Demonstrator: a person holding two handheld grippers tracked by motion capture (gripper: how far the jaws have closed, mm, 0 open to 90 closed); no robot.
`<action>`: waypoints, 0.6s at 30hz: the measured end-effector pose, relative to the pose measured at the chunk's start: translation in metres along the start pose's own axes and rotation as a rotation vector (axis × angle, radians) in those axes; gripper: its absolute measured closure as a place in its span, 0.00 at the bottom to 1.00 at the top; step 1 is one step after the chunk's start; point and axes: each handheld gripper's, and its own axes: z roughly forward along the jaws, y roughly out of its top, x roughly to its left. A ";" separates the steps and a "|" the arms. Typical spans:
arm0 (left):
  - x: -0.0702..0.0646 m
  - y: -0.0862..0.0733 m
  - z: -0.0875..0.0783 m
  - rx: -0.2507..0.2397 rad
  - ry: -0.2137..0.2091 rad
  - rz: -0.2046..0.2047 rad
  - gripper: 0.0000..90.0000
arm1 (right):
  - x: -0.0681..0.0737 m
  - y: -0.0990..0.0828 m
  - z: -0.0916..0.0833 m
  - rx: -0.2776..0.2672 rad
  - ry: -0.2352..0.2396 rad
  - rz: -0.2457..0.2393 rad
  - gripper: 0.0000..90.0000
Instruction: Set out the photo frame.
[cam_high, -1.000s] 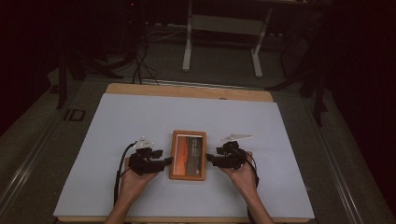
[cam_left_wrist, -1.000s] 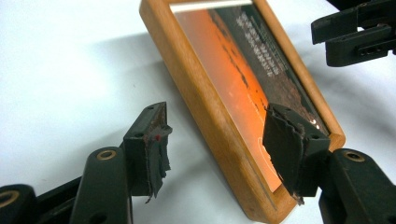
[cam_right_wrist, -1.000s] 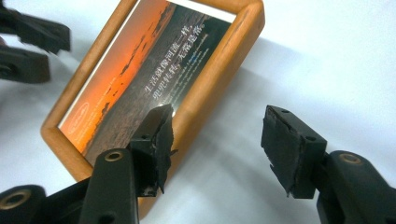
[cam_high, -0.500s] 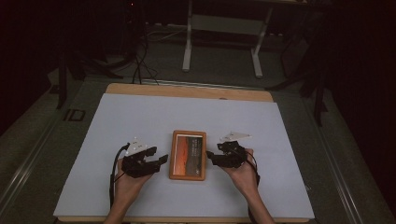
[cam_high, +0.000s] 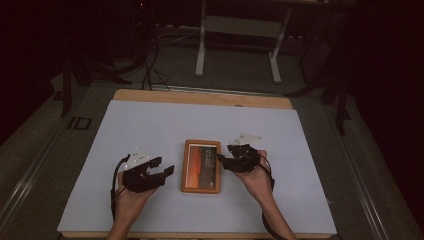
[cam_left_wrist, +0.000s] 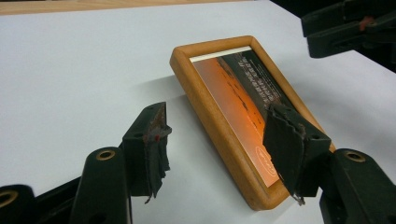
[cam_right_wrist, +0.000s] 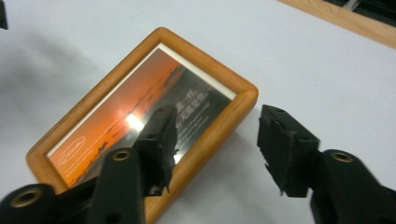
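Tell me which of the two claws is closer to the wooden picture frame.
The right claw: its tips reach the wooden picture frame at its right edge, while the left claw hangs apart from the frame's left edge, with bare white table cover between.

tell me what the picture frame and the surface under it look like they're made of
The picture frame looks like light wood with a smooth satin finish: honey colour, rounded corners. Its front is probably glass or clear plastic, given the bright glare spot. The table cover looks like matte pale sheet, paper or vinyl; the wooden board beneath shows at the far edge.
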 end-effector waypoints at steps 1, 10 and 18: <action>0.000 0.000 -0.001 0.002 0.001 0.000 0.45 | 0.000 0.003 0.002 -0.005 0.000 -0.012 0.63; -0.001 0.000 -0.001 0.005 -0.015 0.001 0.45 | 0.003 0.016 0.018 0.000 0.010 -0.076 1.00; -0.002 0.000 0.000 0.012 -0.027 -0.005 0.44 | 0.000 0.026 0.038 0.032 -0.005 -0.095 1.00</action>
